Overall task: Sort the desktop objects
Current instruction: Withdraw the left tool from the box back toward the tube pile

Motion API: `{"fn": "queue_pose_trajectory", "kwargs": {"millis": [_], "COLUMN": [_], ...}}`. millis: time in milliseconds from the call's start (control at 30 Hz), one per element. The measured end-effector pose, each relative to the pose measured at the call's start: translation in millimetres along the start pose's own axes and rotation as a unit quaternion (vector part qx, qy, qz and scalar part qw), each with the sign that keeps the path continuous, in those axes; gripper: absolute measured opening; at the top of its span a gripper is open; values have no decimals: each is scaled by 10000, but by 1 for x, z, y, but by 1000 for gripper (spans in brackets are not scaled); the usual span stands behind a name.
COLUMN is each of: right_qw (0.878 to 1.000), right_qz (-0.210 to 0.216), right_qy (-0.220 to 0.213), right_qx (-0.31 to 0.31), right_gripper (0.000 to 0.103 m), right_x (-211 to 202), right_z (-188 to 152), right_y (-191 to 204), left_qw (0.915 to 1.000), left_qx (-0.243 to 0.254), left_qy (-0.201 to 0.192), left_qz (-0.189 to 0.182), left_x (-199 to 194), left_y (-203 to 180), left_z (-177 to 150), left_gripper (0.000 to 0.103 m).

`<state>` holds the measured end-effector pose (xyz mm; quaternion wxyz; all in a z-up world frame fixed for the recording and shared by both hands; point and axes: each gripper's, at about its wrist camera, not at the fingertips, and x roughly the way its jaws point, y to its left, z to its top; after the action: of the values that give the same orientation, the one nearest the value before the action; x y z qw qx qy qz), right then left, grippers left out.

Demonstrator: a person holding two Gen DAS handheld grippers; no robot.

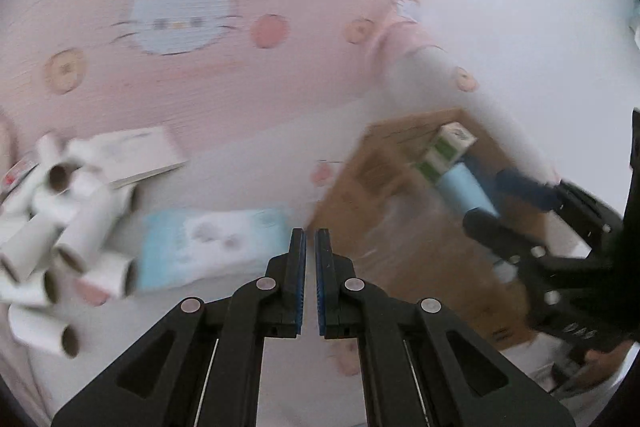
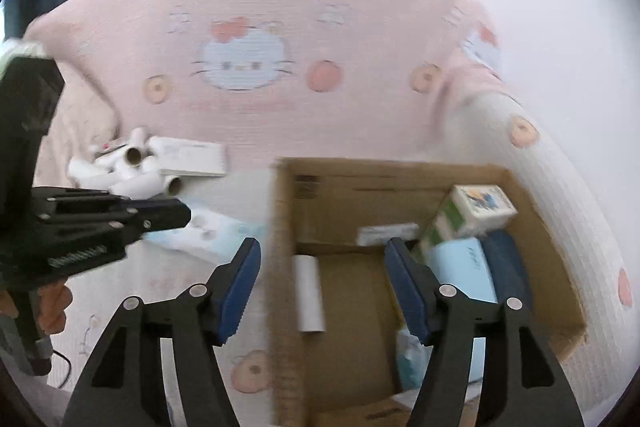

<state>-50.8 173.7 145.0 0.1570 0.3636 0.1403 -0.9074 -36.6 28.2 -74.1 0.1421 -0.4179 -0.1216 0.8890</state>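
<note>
Fingers of the left gripper (image 1: 310,247) stand almost together, holding nothing, above a pale blue tissue pack (image 1: 212,247). Right gripper (image 2: 322,259) is spread wide and empty over the cardboard box (image 2: 568,311), where one white roll (image 2: 310,293) lies. Farther left, white rolls (image 2: 132,175) lie piled on the pink cloth (image 2: 360,119).

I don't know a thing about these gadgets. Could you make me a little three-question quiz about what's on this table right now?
1. True or false: the right gripper has its jaws spread wide over the cardboard box.
2. Which lies loose inside the box? A) a white roll B) a mug C) scissors
3. Fill in: the pile of white rolls lies on the table, ____ the box.

Key
1. True; they hold nothing.
2. A
3. Outside; it sits beyond the pale blue packet, where the left gripper hangs with jaws nearly together.
</note>
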Motion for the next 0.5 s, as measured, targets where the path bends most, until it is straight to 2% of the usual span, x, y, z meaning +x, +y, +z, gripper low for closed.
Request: {"fn": "queue_pose_trajectory", "kwargs": {"millis": [100, 200, 367, 433, 500], "right_qw": [9981, 9948, 9888, 9852, 9820], "right_qz": [390, 517, 914, 1227, 1479], "right_qy": [-5, 74, 253, 202, 93], "right_qx": [-480, -869, -1153, -1178, -1168], "right_gripper": [63, 62, 62, 63, 63], "right_x": [15, 29, 53, 60, 68], "right_z": [0, -1, -5, -7, -8], "right_y": [27, 53, 93, 106, 119], "left_qw": [9991, 9969, 9949, 9942, 9926], "left_qx": [-428, -784, -906, -961, -1099], "left_qy": [-27, -12, -115, -148, -163], "left_qz": [-1, 77, 417, 459, 482], "left_x": [-8, -12, -22, -25, -28], "left_y": [27, 56, 87, 98, 109], "left_z": [-15, -27, -37, -40, -41], "left_gripper": [3, 3, 4, 9, 21]}}
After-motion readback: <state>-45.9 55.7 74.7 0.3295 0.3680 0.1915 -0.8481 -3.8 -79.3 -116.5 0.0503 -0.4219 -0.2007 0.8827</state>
